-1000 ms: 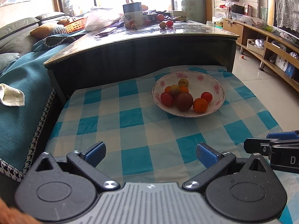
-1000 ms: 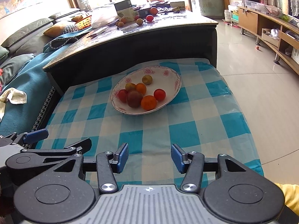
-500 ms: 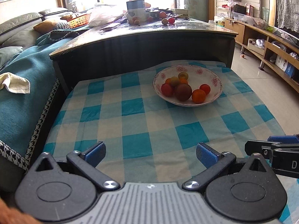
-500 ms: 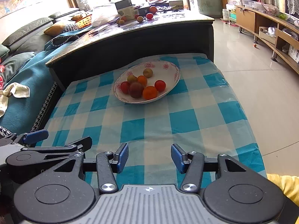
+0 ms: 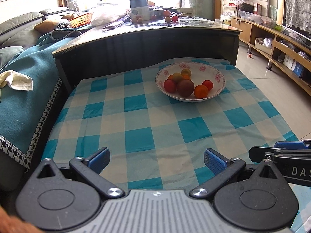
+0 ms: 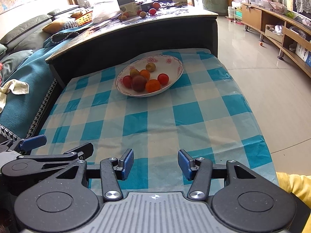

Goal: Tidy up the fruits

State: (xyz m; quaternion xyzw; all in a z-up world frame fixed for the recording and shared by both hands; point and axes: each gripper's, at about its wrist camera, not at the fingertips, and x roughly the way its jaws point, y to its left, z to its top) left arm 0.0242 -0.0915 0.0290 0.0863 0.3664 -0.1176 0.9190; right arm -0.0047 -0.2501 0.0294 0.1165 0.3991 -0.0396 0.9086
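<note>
Living-room setting: a low surface covered by a blue-and-white checked cloth [image 5: 155, 120] sits in front of a dark coffee table with a glossy top [image 5: 147, 36], with a sofa draped in teal fabric [image 5: 21, 97] on the left and a pale tiled floor [image 6: 262, 81] on the right.

Left gripper [image 5: 156, 160]: both blue-padded fingers [image 5: 98, 160] are spread wide apart, with nothing between them. It hangs over the near part of the checked cloth. The right gripper's black linkage shows at the right edge of the left wrist view.

Right gripper [image 6: 155, 164]: jaws stand partly apart, narrower than the left pair, with only cloth visible in the gap. It is just beside the left gripper, also over the near edge of the cloth. A yellow sleeve [image 6: 293, 184] shows at the lower right.

White shallow bowl with a pink floral rim [image 5: 219, 77]: it rests on the far part of the cloth, well apart from both grippers and close to the dark table's side. Inside lies a cluster of round fruits: a large dark red-brown fruit [image 5: 185, 88] in the middle, a red fruit [image 5: 169, 85] touching it on the left, an orange fruit [image 5: 201, 91] on its right, a smaller red fruit [image 5: 207, 84] beyond that, and yellowish fruits [image 5: 186, 72] behind.

Further out, the dark table top carries a cylindrical tin [image 5: 139, 9], a white plastic bag [image 5: 108, 15] and several loose small fruits [image 5: 171, 18]. A cream towel [image 5: 16, 80] lies on the sofa.
</note>
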